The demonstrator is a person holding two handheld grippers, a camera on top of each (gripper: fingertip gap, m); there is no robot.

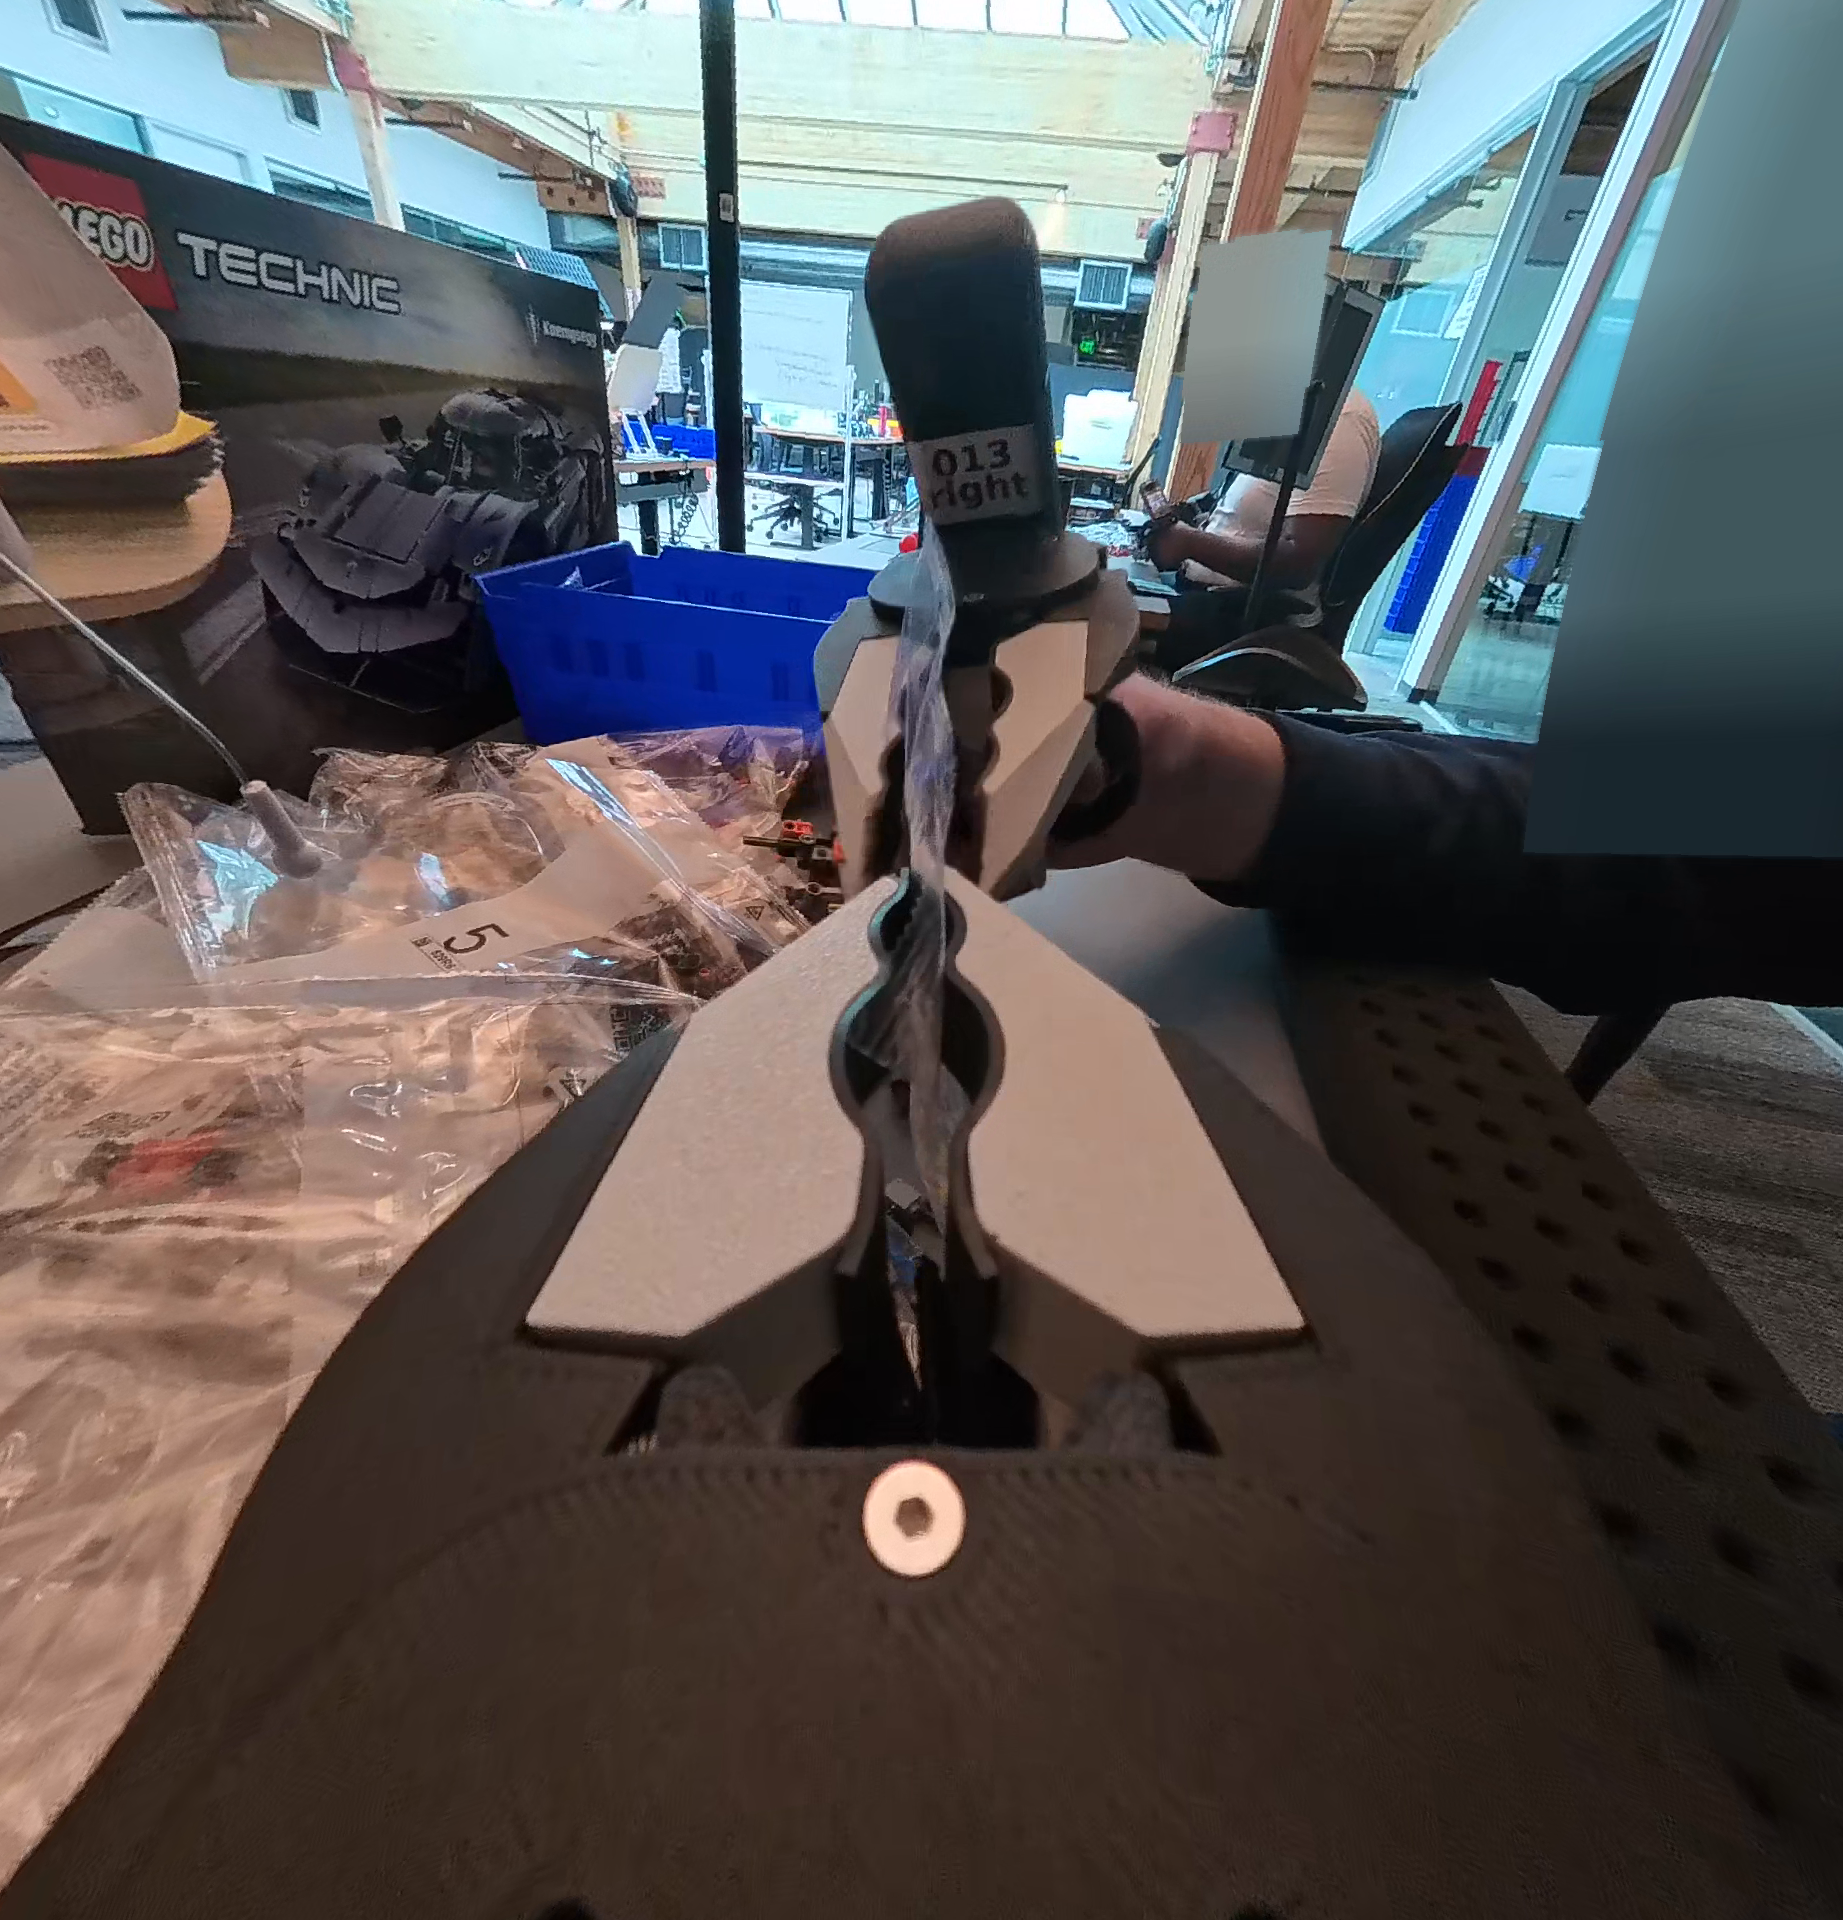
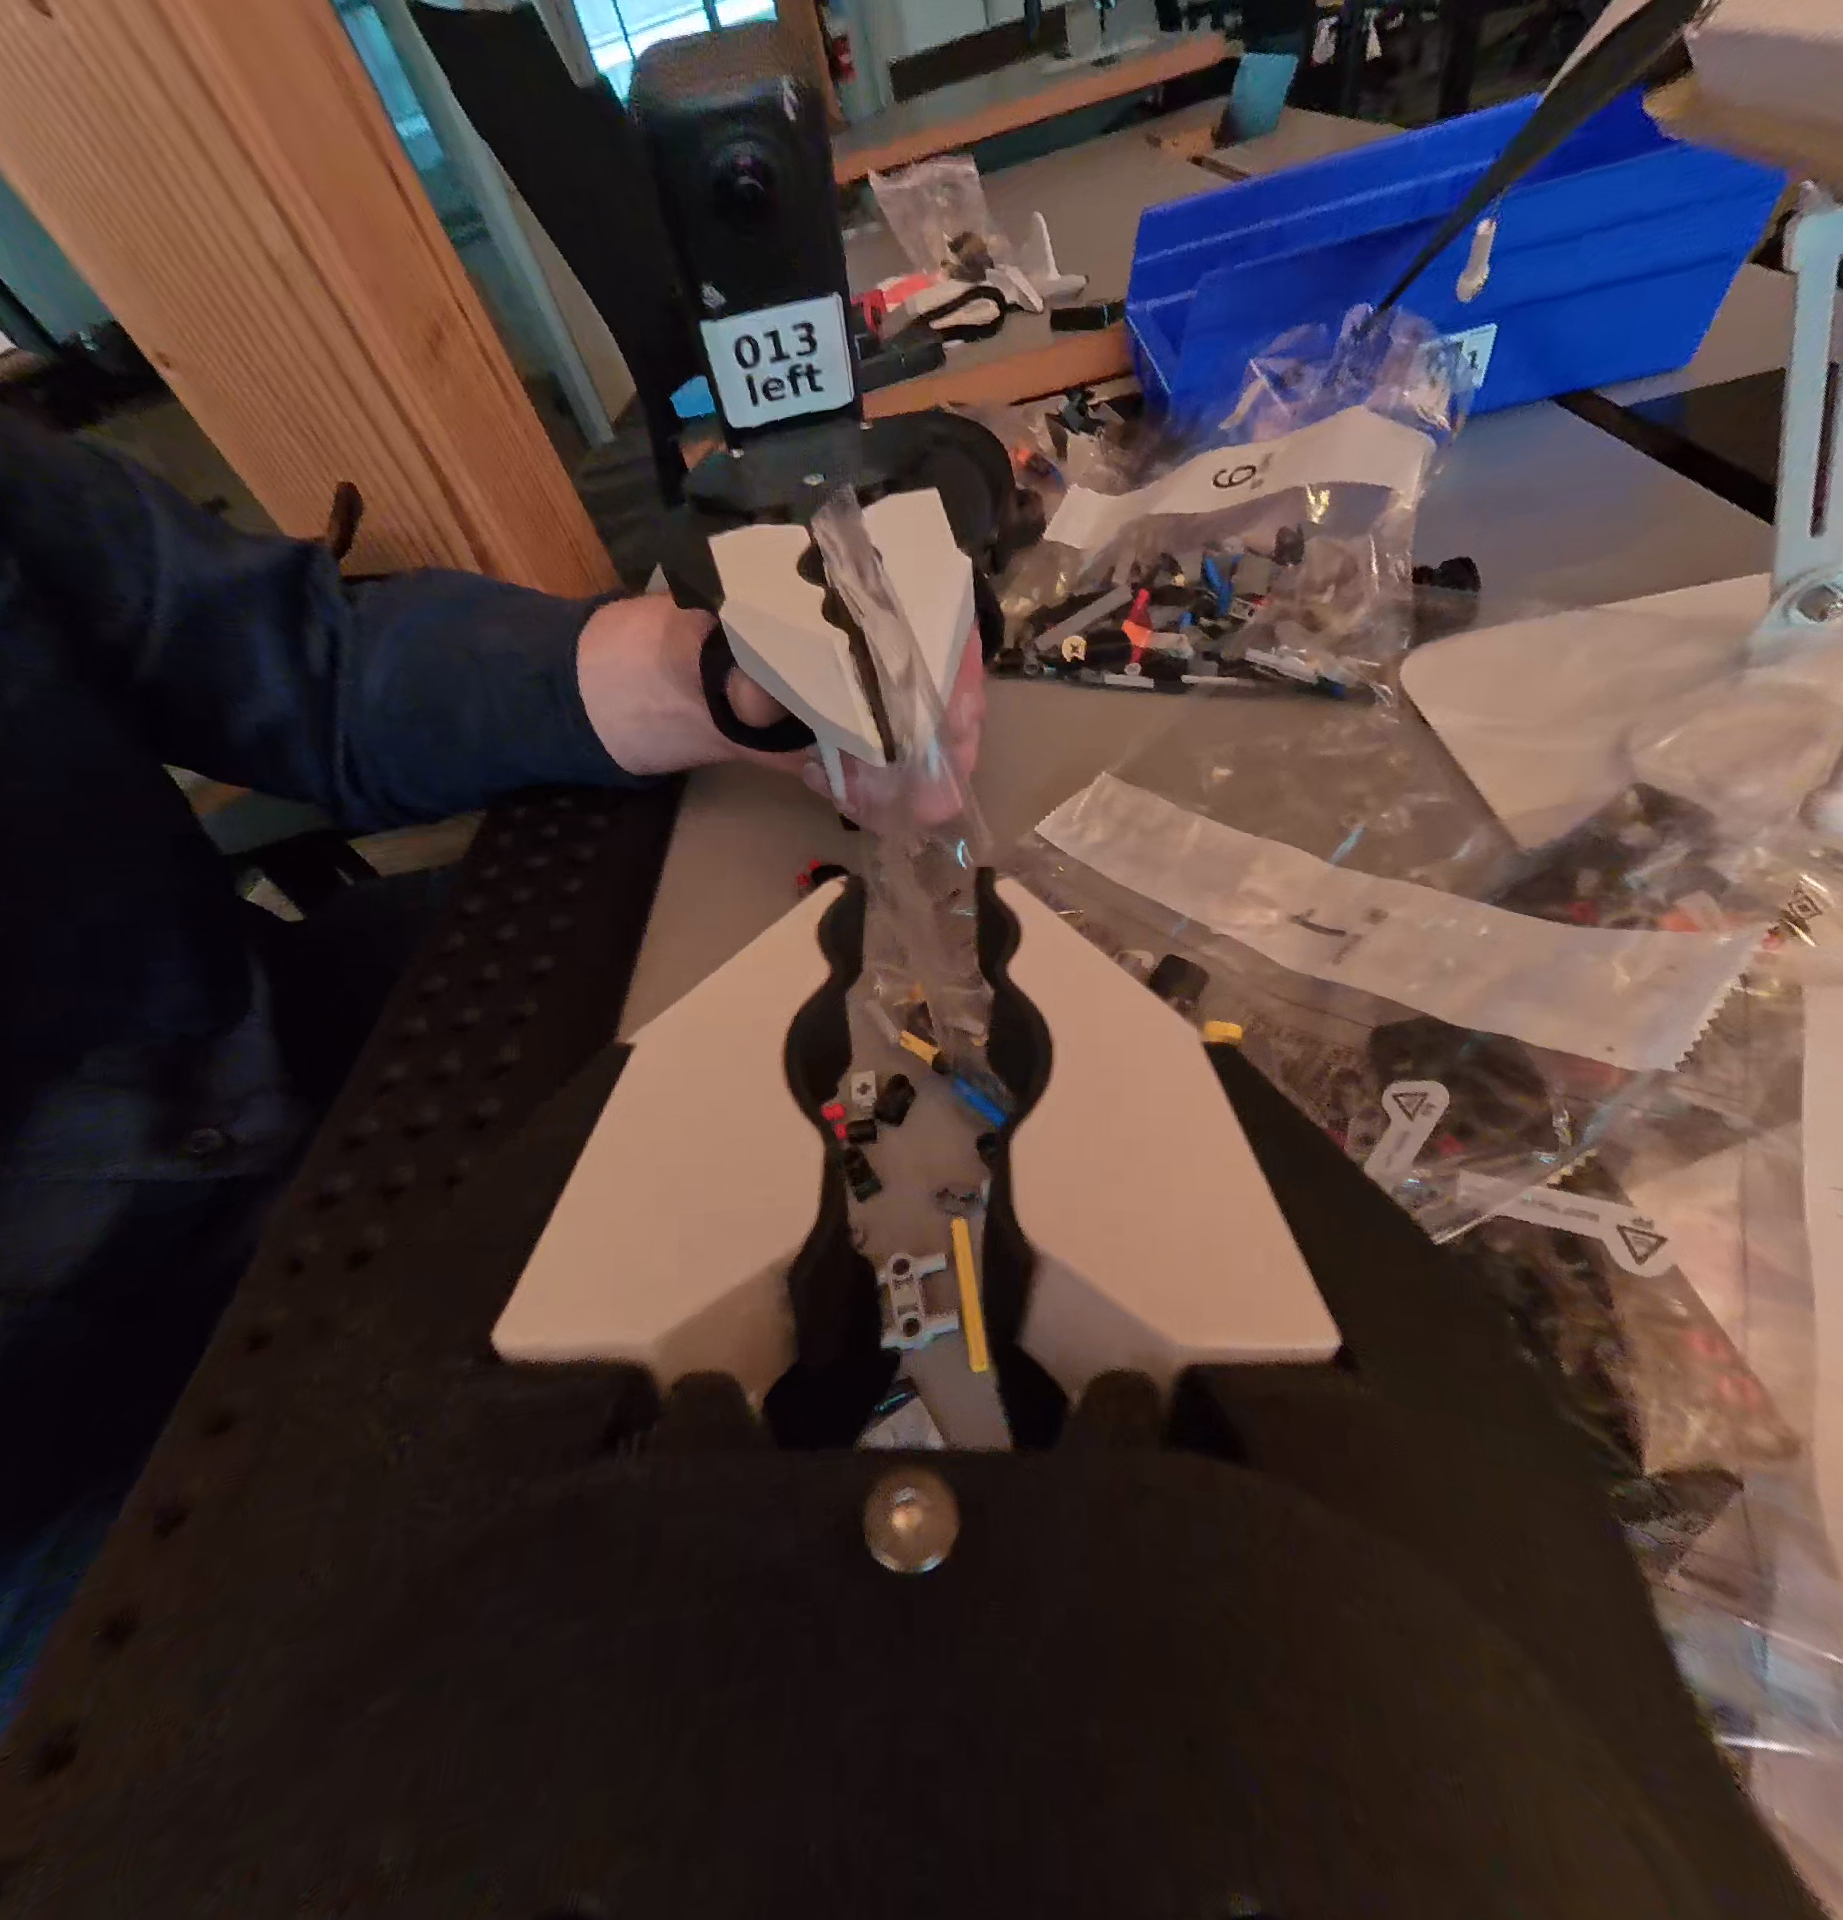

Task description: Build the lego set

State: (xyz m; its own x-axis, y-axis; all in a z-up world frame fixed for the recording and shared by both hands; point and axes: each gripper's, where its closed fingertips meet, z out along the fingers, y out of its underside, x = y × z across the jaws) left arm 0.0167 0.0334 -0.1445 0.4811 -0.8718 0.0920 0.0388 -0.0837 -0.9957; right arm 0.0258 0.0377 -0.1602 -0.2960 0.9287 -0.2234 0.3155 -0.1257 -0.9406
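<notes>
- Two grippers pull one clear plastic bag [image 1: 922, 790] between them, above the grey table [image 2: 1582, 520].
- On the left side, the left gripper [image 1: 922, 935] has its fingers pressed together on the bag's end; if the thin film slips out, the pull is lost.
- In the middle, small lego pieces [image 2: 922, 1195] already lie on the table under the bag; a sudden tear could scatter more over the edge.
- On the right, the right gripper [image 2: 917, 914] looks narrowly spread around the bag; I cannot tell how firmly it pinches.
</notes>
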